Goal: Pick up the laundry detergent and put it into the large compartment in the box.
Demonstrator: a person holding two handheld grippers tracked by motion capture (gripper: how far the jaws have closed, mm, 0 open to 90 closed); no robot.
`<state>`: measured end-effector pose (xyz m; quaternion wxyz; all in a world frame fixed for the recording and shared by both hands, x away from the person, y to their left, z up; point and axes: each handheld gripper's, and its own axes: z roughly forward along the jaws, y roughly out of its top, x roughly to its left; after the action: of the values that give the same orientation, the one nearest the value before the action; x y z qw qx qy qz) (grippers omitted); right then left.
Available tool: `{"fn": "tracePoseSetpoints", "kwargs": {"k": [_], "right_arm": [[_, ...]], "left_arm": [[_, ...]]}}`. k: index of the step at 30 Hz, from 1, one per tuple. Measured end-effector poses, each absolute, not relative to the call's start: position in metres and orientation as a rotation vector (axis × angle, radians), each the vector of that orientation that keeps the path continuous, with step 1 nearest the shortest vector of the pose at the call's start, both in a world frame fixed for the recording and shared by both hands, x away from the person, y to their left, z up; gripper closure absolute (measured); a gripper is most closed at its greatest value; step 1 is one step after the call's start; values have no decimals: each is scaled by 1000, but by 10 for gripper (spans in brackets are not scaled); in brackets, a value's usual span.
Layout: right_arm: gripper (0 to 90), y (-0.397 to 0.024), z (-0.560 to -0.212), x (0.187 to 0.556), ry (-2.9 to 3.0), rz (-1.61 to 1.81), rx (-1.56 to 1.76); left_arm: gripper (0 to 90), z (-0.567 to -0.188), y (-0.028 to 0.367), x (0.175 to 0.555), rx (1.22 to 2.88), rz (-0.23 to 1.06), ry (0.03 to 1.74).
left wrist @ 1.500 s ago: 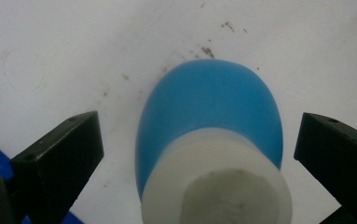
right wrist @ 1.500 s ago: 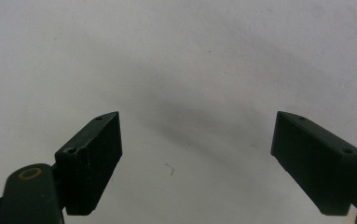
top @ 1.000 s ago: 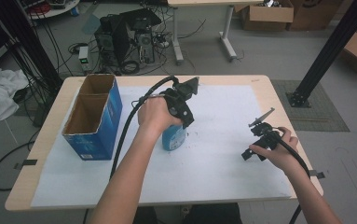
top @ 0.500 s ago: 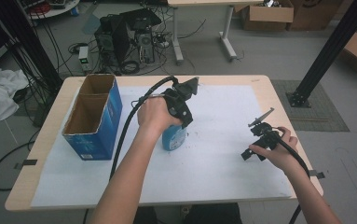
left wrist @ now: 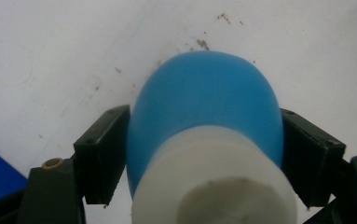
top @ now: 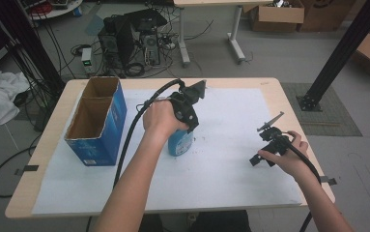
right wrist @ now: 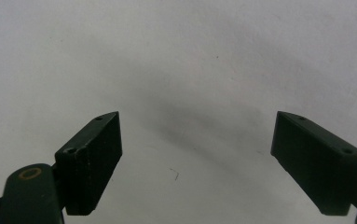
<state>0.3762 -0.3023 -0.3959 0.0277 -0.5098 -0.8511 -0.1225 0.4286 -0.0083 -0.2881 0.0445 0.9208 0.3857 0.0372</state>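
Observation:
A blue bottle [top: 179, 143] with a white cap [left wrist: 213, 186] stands upright on the white paper near the table's middle. My left gripper [top: 181, 131] comes down on it from above, and a hand covers most of the gripper. In the left gripper view its jaws have just been closing, and both pads [left wrist: 105, 144] now press the bottle's [left wrist: 204, 102] blue shoulders. My right gripper [top: 263, 147] is held low over the paper at the right. Its jaws stand wide apart in the right gripper view [right wrist: 197, 154], with bare paper between them.
An open blue carton [top: 95, 123] stands at the table's left, beside the bottle. White paper [top: 231, 164] covers most of the wooden table [top: 269, 84]. Small brown crumbs [left wrist: 203, 44] lie on the paper by the bottle. Cables trail back from both grippers.

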Motion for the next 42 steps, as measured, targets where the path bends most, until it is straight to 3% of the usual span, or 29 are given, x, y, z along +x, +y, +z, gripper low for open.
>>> {"fn": "tracePoseSetpoints", "kwargs": {"k": [8, 22, 42], "right_arm": [[164, -304, -395, 377, -2629, -394, -1572], [164, -305, -392, 377, -2625, -408, -1577], [164, -298, -386, 378, -2641, -429, -1555]], "left_arm": [[367, -286, -5, 430, 2793, 90, 1190], [377, -284, -3, 431, 2795, 69, 1204], [380, -209, 41, 429, 2638, 38, 1462]]}}
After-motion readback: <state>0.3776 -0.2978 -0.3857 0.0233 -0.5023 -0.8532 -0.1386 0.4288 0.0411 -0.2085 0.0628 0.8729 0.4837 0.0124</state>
